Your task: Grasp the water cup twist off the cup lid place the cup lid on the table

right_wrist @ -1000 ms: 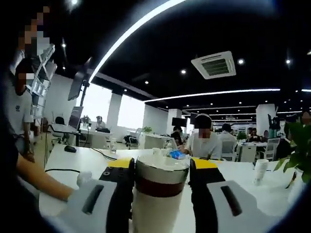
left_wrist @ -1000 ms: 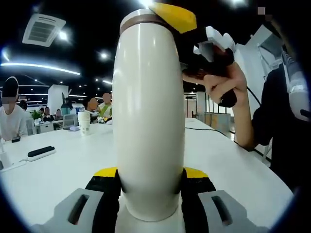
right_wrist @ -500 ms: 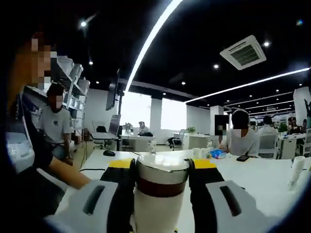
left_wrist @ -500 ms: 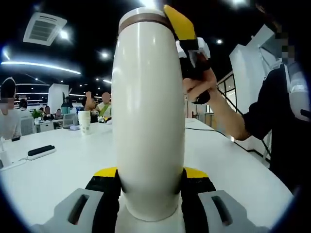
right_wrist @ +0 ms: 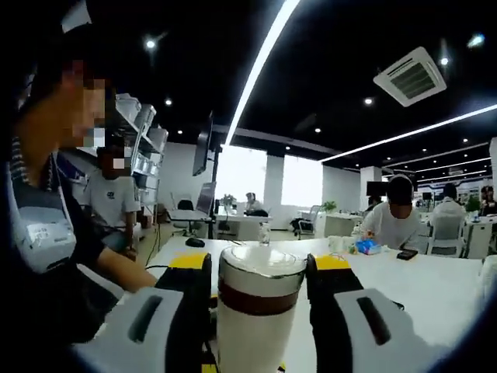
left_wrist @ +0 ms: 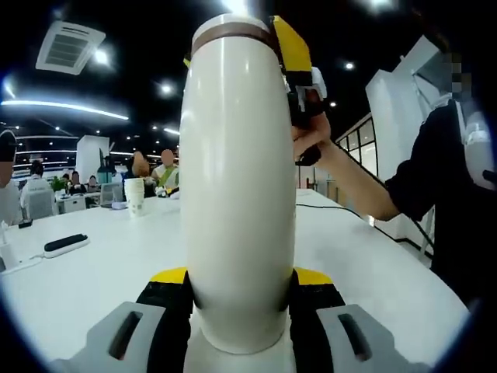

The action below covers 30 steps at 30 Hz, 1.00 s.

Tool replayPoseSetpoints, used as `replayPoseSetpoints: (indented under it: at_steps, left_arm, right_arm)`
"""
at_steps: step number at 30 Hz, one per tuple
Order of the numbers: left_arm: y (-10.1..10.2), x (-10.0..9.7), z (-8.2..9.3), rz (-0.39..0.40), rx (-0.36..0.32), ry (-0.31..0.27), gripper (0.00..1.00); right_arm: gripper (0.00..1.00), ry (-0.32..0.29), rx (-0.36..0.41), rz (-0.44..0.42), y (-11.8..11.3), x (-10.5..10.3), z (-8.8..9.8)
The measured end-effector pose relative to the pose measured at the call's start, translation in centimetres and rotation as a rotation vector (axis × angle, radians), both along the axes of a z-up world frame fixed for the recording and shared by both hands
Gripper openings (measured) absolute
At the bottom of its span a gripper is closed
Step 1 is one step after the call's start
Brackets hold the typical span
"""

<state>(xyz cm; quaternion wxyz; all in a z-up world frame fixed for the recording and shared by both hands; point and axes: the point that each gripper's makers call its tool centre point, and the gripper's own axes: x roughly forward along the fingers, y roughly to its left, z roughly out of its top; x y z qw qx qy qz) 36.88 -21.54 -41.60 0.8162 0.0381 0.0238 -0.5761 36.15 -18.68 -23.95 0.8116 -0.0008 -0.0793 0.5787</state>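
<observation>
A tall cream-white water cup (left_wrist: 241,194) stands upright on the white table (left_wrist: 101,272), and my left gripper (left_wrist: 241,276) is shut on its lower body. Its lid (left_wrist: 229,29) sits on top above a brown band. One yellow finger (left_wrist: 291,45) of my right gripper presses the lid's right side, with a person's hand (left_wrist: 311,132) behind it. In the right gripper view, the shiny-topped lid (right_wrist: 260,264) with its brown band sits between the black and yellow jaws, and my right gripper (right_wrist: 260,272) is shut on it. The cup body (right_wrist: 248,342) runs down below.
A stack of paper cups (left_wrist: 134,196) and a black power strip (left_wrist: 65,242) lie far left on the table. The person's arm (left_wrist: 349,183) and dark torso (left_wrist: 458,202) are at the right. Seated people (right_wrist: 392,221) are at the table's far end, with a mouse (right_wrist: 195,242) and a cable nearby.
The right gripper has turned around the lid: its hand has swung in behind the cup and the right gripper view has panned across the room. Cup and left gripper have stayed still.
</observation>
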Motion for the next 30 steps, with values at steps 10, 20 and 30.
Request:
replayPoseSetpoints:
  at_steps: [10,20,30]
  left_arm:
    - [0.0,0.1,0.0,0.003,0.002,-0.003,0.50]
    - [-0.1,-0.2,0.0,0.005,0.005,-0.007,0.50]
    - [-0.2,-0.3,0.0,0.004,0.005,-0.007,0.50]
  right_arm:
    - [0.58,-0.030,0.061,-0.430,-1.3,-0.3,1.1]
    - [0.55,-0.104,0.002,-0.560,-1.7,1.3,1.0]
    - [0.47,-0.084,-0.014,-0.443,-0.9,1.1,0.6]
